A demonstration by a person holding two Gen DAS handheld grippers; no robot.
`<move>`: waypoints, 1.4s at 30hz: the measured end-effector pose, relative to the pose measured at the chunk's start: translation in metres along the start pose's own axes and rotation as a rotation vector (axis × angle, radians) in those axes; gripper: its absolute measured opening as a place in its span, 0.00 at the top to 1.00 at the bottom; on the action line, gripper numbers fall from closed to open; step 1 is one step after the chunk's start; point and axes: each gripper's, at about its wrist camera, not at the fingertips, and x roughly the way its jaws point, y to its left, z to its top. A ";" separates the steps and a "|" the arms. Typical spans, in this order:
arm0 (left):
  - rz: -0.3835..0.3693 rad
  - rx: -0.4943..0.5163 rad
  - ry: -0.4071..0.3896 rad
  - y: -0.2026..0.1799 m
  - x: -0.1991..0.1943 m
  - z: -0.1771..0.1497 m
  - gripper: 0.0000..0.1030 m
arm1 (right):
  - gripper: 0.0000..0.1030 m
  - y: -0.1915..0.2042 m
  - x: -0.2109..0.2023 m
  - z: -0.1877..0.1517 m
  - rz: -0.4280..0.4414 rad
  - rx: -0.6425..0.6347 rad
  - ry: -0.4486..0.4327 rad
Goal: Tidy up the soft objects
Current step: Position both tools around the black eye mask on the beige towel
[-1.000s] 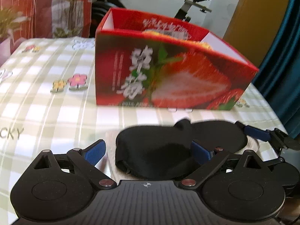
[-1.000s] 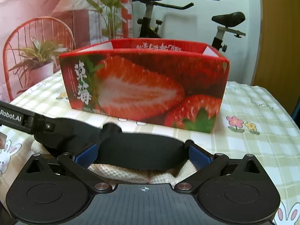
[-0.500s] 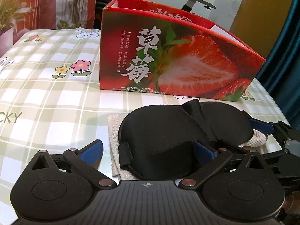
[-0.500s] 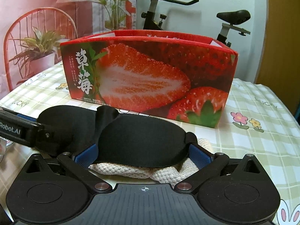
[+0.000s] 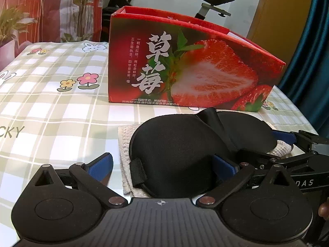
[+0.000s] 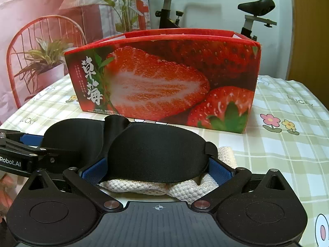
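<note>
The black sleep mask (image 5: 185, 154) lies on a cream knitted cloth (image 6: 185, 189), both on the checked surface (image 5: 61, 113) just in front of the strawberry box (image 5: 195, 65). It looks light and padded, with moulded eye cups that should dent under pressure and spring back; the fabric is not slippery, and a pinch across one cup or at the side where the strap loop sits would probably hold best. The cloth beneath is limp and may lift with it if the pads dig too deep.

The left hand-held gripper (image 5: 162, 162) stands at its widest, one pad clear on the bare surface, the other against the mask's middle, gripping nothing. The right hand-held gripper (image 6: 156, 169) straddles the other cup, its blue pads touching or nearly touching the edges; whether it presses cannot be told.

The box's tall front wall stands between the mask and the open top, so the mask must probably be lifted over it. The two grippers sit close together and could foul each other. An exercise bike (image 6: 205, 4) stands behind the surface, well apart.
</note>
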 end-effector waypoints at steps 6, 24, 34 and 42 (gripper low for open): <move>-0.004 0.016 -0.008 0.001 0.000 -0.002 0.00 | 0.00 0.001 0.000 0.000 -0.003 -0.002 0.000; -0.006 0.022 -0.014 0.001 -0.001 -0.002 0.00 | 0.00 0.001 -0.001 0.000 -0.002 -0.002 0.000; -0.014 0.001 -0.009 0.003 -0.003 -0.001 0.00 | 0.00 0.001 -0.001 -0.001 0.000 0.000 -0.001; -0.036 -0.032 0.034 0.004 -0.006 0.004 0.03 | 0.00 0.000 -0.001 -0.001 0.008 0.011 -0.002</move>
